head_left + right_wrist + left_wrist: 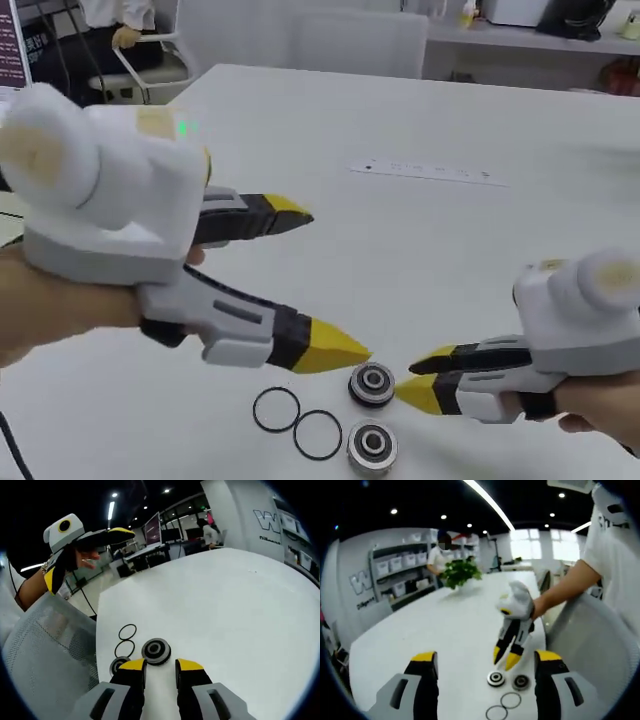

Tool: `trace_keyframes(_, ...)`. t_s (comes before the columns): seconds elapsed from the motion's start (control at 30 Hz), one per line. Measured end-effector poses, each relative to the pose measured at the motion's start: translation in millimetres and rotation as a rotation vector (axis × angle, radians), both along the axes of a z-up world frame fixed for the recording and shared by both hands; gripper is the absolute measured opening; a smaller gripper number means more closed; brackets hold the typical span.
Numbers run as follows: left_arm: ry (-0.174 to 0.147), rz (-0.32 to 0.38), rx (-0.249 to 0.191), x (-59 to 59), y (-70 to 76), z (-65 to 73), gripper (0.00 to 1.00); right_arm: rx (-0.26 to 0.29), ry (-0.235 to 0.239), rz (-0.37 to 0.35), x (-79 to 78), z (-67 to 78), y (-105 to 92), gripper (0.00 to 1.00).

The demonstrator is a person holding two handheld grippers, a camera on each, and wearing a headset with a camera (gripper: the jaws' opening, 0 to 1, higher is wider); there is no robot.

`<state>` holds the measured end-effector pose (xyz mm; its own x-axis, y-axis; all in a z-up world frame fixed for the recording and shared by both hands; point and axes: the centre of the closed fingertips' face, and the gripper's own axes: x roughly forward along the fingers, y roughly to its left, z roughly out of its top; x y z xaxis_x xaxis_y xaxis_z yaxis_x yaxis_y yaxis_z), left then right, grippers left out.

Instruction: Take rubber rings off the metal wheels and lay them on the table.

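Two rubber rings off and lying flat; both grippers empty over the wheels

Two black rubber rings (276, 409) (318, 434) lie side by side on the white table (430, 260), just beside two metal wheels (372, 384) (372, 446) that sit flat and close together at the near edge. The left gripper (335, 282) hangs above them with its jaws spread wide and nothing between them. The right gripper (407, 380) is low, its jaws only narrowly parted and empty, with the tips right at the farther wheel, touching or nearly so. By the look of it, one ring per wheel is already done. Each wheel shows a dark band around its face, which may be another ring to pull or just part of the wheel; I cannot tell which.
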<state>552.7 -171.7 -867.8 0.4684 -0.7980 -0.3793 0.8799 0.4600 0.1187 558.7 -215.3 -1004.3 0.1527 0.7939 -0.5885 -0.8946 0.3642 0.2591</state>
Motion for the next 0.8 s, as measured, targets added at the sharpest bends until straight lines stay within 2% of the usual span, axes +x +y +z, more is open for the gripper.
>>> trace_keyframes(0.13,0.005,-0.039,0.016,6.4,-14.0,-7.9,0.78,-0.002,-0.003,0.009,-0.3,-0.6,0.9,0.21)
trace_keyframes(0.23,0.012,-0.065,0.006,8.6,-24.0,-12.4,0.75,0.009,0.008,0.014,-2.1,-0.7,2.4,0.21)
trace_keyframes(0.4,0.02,-0.094,0.03,13.3,-39.4,-31.2,0.7,0.008,0.0,0.032,-3.6,-3.6,4.5,0.2)
trace_keyframes(0.43,0.028,-0.1,0.045,13.1,-41.8,-38.9,0.68,0.007,-0.002,0.036,-3.9,-4.2,5.1,0.2)
trace_keyframes(0.5,0.03,-0.109,0.072,12.6,-44.7,-50.8,0.64,0.005,-0.017,0.045,-3.8,-5.1,6.0,0.21)
trace_keyframes(0.67,0.055,-0.115,0.084,12.7,-46.1,-69.9,0.58,0.0,-0.031,0.06,-3.9,-7.8,6.9,0.23)
trace_keyframes(0.73,0.067,-0.091,0.072,16.7,-43.0,-76.3,0.56,0.001,-0.036,0.063,-3.6,-8.1,7.5,0.23)
trace_keyframes(0.8,0.092,-0.039,0.041,23.2,-38.2,-82.1,0.52,0.004,-0.04,0.065,-3.3,-8.1,8.4,0.23)
